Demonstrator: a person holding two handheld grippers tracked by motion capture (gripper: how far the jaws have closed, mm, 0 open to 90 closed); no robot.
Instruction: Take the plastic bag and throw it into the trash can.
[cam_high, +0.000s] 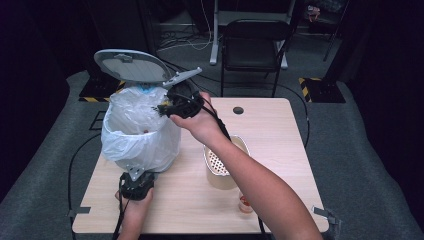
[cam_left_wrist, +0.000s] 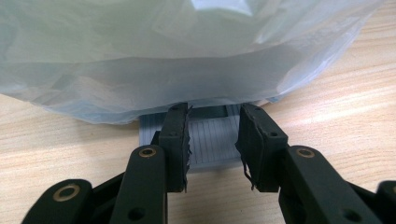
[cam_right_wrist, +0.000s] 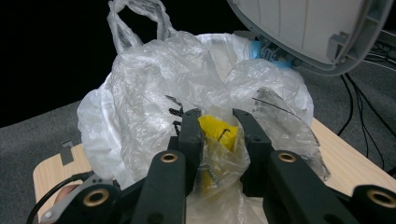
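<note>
Table (cam_high: 280, 130): rectangular, pale wood-grain laminate with rounded corners and one round cable hole near the far edge; it stood on grey carpet.

Bin (cam_high: 150, 160): grey plastic pedal bin at the table's left side, lined with a thin, crinkled, translucent white bag (cam_high: 135, 130) that ballooned over the rim and hid most of the body. Its oval grey lid (cam_high: 131, 65) stood raised at the back, the ribbed underside visible in the right gripper view (cam_right_wrist: 303, 28). The grey ribbed pedal (cam_left_wrist: 212, 140) projected from under the bag at the near side.

Strainer (cam_high: 220, 162): cream, oblong, with a perforated white wall, sitting right of the bin, partly under the person's right forearm.

Small cup (cam_high: 245, 204): clear, with reddish contents, near the table's front edge, too small to read further.

Left gripper (cam_high: 136, 186): black, held low at the bin's near base. In the left gripper view its jaws stood apart to either side of the pedal; pad (cam_left_wrist: 180, 144) edges were frayed. Whether they pressed on the pedal could not be told.

Right gripper (cam_high: 167, 107): black, over the bin's open mouth. In the right gripper view (cam_right_wrist: 217, 128) the jaws were clamped on a wad of clear, creased plastic wrapper (cam_right_wrist: 219, 158) with a yellow patch and some black print, illegible.

No readable brand or label noted anywhere.
</note>
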